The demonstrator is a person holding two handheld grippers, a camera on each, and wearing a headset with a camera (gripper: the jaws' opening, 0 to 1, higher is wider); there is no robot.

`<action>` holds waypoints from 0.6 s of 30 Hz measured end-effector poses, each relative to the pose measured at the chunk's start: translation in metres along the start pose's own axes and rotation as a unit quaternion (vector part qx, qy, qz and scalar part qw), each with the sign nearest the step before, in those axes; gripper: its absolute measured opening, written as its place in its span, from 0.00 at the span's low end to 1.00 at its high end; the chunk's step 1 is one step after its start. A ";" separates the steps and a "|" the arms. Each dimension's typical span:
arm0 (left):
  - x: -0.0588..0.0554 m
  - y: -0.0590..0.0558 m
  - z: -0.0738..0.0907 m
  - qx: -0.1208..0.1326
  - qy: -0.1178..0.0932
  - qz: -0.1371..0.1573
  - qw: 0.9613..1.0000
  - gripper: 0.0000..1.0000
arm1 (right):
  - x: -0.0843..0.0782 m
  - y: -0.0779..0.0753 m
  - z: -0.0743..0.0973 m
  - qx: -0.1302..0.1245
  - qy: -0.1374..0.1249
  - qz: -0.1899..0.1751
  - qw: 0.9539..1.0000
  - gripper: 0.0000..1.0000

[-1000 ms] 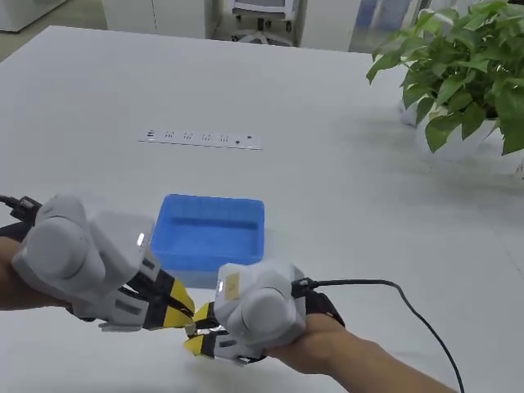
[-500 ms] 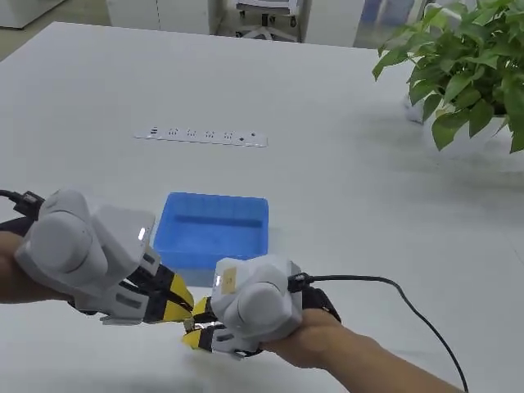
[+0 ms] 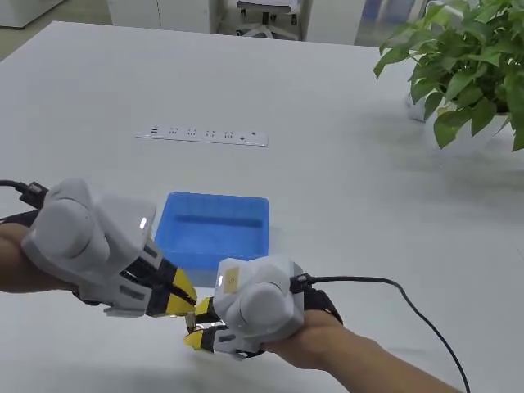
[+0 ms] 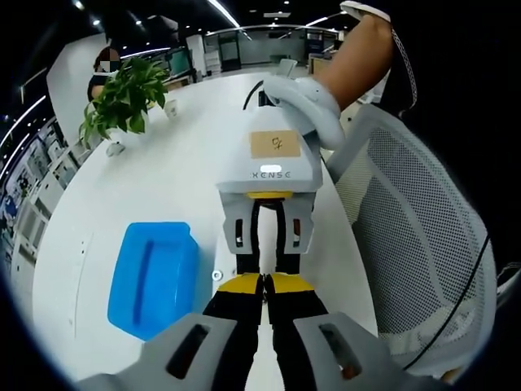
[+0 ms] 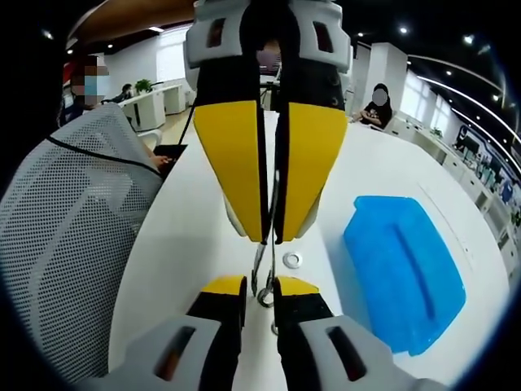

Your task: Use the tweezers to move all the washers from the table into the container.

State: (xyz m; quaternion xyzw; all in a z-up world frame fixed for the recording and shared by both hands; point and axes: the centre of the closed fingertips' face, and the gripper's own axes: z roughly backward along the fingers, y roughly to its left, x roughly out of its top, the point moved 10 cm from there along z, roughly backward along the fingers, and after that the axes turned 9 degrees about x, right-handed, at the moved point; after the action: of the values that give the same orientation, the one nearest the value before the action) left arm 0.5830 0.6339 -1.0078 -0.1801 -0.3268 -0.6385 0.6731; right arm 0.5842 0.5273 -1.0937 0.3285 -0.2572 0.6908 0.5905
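A blue container [image 3: 214,229] stands on the white table, just beyond both grippers. My left gripper [image 3: 187,301] and right gripper [image 3: 195,332] meet tip to tip in front of it. In the right gripper view, thin metal tweezers [image 5: 271,204] run between the left gripper's yellow jaws [image 5: 273,236] and down between my right gripper's own jaws [image 5: 260,287]. Both pairs of jaws are closed on the tweezers. One small washer [image 5: 291,260] lies on the table between the tweezers and the container [image 5: 403,277]. The left gripper view shows that washer [image 4: 216,275] beside the container [image 4: 155,277] and my left gripper [image 4: 264,283].
A white power strip [image 3: 201,137] lies farther back on the table. A potted plant [image 3: 471,65] stands at the far right. The right gripper's black cable [image 3: 393,295] trails over the table. A grey mesh chair [image 4: 415,244] stands at the table's near edge.
The left gripper has edged slightly up and to the right, closer over the right gripper. The jaws stay tip to tip, and the container has not moved.
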 end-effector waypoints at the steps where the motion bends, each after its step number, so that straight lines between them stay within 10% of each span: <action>1: 0.000 0.002 0.000 -0.002 0.000 0.001 1.000 0.06 | 0.000 0.000 0.000 -0.001 0.000 -0.001 1.000 0.15; 18: 0.002 0.002 -0.003 -0.018 0.000 -0.001 1.000 0.06 | 0.000 0.002 0.003 -0.019 -0.019 -0.033 0.999 0.10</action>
State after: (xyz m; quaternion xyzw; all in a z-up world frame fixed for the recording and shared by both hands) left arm 0.5859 0.6306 -1.0076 -0.1921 -0.3152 -0.6449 0.6692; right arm 0.5827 0.5247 -1.0913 0.3386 -0.2704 0.6599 0.6138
